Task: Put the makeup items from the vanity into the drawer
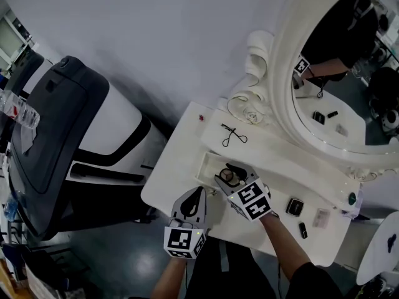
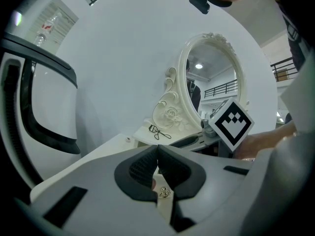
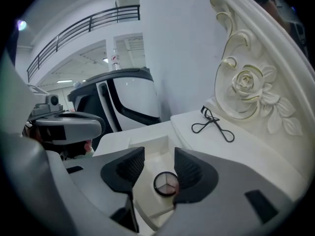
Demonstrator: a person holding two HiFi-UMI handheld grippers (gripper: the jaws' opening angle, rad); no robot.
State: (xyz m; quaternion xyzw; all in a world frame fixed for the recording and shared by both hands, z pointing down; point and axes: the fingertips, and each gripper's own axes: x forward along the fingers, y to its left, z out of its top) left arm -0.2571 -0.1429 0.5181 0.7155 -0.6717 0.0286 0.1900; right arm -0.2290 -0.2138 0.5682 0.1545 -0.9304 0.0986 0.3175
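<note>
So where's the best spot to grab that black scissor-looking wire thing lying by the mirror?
Probably the thin middle of the black metal eyelash curler, where its two arms cross, coming straight down from above. It lies flat on the white vanity top, so there is no side to get under, and its handle loops are wide and hollow.

The mirror (image 1: 336, 73) runs off the head view's upper right edge; small dark items (image 1: 295, 206) at lower right, perhaps compacts, are too small to identify.
</note>
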